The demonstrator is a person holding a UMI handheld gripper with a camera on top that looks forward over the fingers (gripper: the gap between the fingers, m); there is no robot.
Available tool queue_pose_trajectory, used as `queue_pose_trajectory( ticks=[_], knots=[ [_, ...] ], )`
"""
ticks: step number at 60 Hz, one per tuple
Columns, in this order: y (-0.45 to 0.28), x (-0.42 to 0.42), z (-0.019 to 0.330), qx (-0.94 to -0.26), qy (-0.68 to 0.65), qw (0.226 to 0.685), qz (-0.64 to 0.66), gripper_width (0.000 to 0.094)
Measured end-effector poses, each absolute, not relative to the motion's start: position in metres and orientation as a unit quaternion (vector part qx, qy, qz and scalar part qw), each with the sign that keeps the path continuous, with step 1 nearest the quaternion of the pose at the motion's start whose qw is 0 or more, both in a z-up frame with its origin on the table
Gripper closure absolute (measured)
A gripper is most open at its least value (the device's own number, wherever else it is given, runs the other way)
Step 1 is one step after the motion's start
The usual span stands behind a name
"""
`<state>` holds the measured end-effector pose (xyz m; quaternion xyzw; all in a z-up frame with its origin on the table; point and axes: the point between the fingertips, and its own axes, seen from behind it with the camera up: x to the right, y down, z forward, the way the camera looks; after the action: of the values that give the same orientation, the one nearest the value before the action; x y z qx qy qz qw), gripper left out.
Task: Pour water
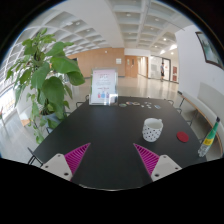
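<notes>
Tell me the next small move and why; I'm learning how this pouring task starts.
Probably move the gripper forward and a little right toward the white cup. The fingers are open and hold nothing, and the cup stands on the dark table beyond them, ahead of the right finger. A bottle stands farther right at the table's edge.

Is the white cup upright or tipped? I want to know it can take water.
Upright. The white cup stands on its base on the dark table, beyond the open gripper. Its contents cannot be told.
</notes>
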<state>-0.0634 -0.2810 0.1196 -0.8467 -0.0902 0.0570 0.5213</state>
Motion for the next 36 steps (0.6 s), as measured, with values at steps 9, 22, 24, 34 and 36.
queue_pose_trajectory(
  ticks=[9, 22, 24, 34, 36],
  knots=[
    [-0.27, -0.041, 0.103, -0.853, -0.074, 0.516, 0.033, 0.0075],
    [-0.286, 0.064, 0.09, -0.864, -0.031, 0.502, -0.012, 0.008],
    [-0.282, 0.07, 0.082, -0.866, -0.019, 0.499, -0.019, 0.0082],
    [-0.297, 0.172, 0.073, -0.872, 0.042, 0.485, -0.053, 0.0081],
    [-0.296, 0.19, 0.072, -0.869, 0.053, 0.487, -0.06, 0.0083]
  ],
)
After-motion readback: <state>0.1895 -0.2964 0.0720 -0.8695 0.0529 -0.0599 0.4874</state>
